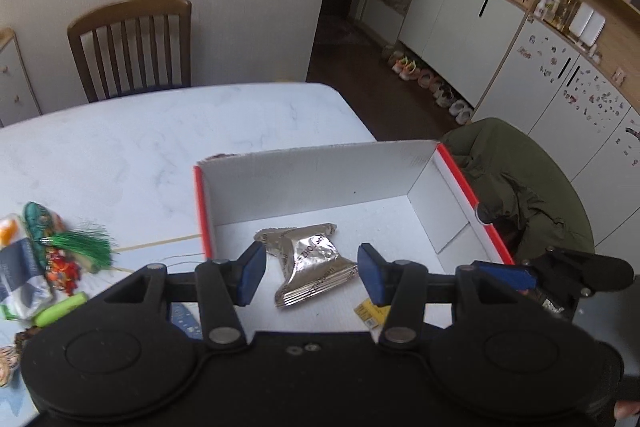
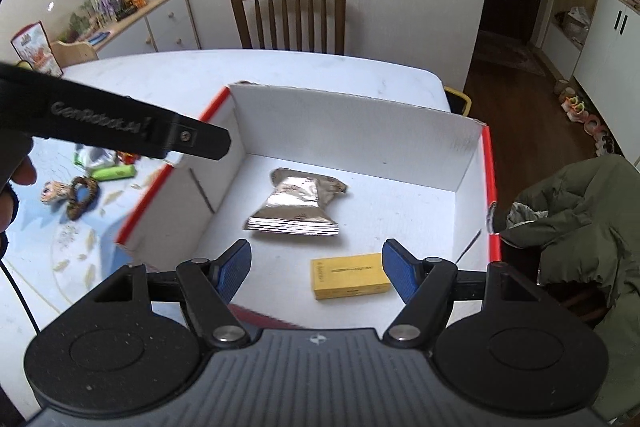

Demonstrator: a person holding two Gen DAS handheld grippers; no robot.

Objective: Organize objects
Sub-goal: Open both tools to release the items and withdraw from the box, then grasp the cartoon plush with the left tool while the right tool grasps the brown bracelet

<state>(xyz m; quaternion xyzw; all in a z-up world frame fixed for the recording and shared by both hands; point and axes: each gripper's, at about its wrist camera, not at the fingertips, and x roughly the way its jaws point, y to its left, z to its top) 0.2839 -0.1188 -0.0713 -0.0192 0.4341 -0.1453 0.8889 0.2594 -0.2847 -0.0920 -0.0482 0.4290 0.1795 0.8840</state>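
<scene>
Hovering over the white box (image 2: 360, 115), both left tongs (image 1: 311, 273) and right tongs (image 2: 316, 269) spread apart, gripping nothing. Lying flat inside: silver foil pouch (image 2: 298, 205) mid-floor, yellow carton (image 2: 350, 275) nearer, likely sorted already. Waiting on the surface (image 1: 140, 131) beside the box's left wall: loose trinkets (image 1: 52, 251). Leaving ample floor along the far wall.

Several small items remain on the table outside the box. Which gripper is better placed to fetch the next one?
Left gripper: open, empty, nearest the loose items lying left of the box. The right gripper hangs over the box's far side.
</scene>
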